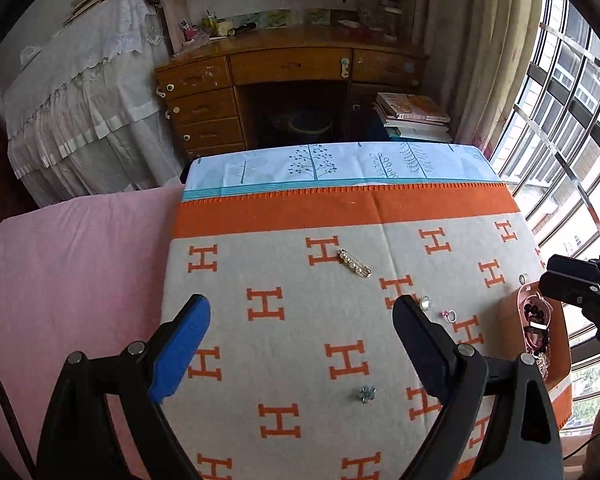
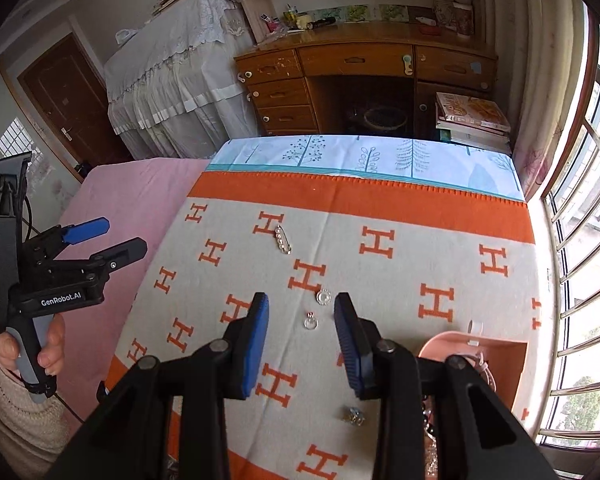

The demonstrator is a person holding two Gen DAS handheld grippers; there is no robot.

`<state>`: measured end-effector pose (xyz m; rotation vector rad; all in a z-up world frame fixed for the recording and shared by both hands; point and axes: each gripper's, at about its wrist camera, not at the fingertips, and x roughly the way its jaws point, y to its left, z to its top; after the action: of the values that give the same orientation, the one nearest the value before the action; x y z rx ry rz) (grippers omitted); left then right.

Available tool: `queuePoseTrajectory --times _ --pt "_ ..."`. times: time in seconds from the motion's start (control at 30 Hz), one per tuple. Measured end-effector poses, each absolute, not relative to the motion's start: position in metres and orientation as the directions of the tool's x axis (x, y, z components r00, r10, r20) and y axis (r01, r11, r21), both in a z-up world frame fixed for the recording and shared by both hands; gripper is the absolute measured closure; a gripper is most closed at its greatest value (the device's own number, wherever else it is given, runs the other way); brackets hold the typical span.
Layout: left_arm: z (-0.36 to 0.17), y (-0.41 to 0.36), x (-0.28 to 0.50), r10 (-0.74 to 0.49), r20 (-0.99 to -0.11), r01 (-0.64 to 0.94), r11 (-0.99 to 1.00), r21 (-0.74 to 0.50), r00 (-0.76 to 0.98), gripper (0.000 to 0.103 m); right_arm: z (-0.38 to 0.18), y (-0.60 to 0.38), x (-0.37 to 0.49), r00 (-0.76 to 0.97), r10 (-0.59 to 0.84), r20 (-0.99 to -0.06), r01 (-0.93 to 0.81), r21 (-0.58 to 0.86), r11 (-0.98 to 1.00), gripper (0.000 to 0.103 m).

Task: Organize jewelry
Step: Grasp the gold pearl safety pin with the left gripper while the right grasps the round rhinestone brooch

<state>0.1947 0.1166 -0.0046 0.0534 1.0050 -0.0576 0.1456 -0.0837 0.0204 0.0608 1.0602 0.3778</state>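
Both claws are seen released and empty above a grey blanket patterned with orange H letters [image 2: 380, 280]: the left gripper [image 1: 300, 344] spread wide, the right gripper [image 2: 300, 336] held less wide. Between the right fingers, at 12 o'clock, a round silver crystal ring [image 2: 323, 297] and a small silver ring with a pink stone [image 2: 311, 322] are laid just apart. A gold rhinestone bar brooch [image 1: 355, 263] is set farther out, at 12 o'clock from the left claw. A small blue-grey flower piece [image 1: 367, 394] is blurred. The pink jewelry tray [image 1: 538, 320], at 3 o'clock, is half hidden by the right gripper; its contents are hard to make out.
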Motion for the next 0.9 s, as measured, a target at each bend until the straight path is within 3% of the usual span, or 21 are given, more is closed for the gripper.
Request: queuePoseTrajectory --times 0.27,0.4,0.47,0.73,0.87,0.9 --pt "-0.078 0.101 0.267 -0.036 -0.916 0.034 0.999 -0.024 0.4 0.013 -0.029 -0.066 0.202 0.349 0.3 -0.888 -0.254 0.218 0.942 0.069" --pt "-0.126 0.106 0.295 -0.119 -0.949 -0.053 0.989 -0.14 0.292 0.037 -0.069 -0.059 0.221 0.28 0.275 -0.92 -0.246 0.208 0.947 0.069" --pt "-0.148 0.108 0.303 -0.159 -0.955 -0.095 0.978 -0.188 0.251 0.045 -0.089 -0.055 0.225 0.234 0.264 -0.936 -0.247 0.206 0.947 0.069" --pt "-0.182 0.099 0.315 -0.211 -0.952 -0.16 0.955 -0.249 0.22 0.053 -0.132 -0.037 0.219 0.147 0.203 -0.968 -0.313 0.149 0.938 0.069" --pt "-0.185 0.096 0.323 -0.225 -0.949 -0.182 0.946 -0.267 0.222 0.068 -0.136 -0.032 0.217 0.148 0.203 -0.968 -0.324 0.147 0.935 0.069" --pt "-0.186 0.094 0.323 -0.224 -0.949 -0.184 0.946 -0.266 0.22 0.08 -0.137 -0.03 0.217 0.149 0.206 -0.967 -0.324 0.149 0.934 0.069"
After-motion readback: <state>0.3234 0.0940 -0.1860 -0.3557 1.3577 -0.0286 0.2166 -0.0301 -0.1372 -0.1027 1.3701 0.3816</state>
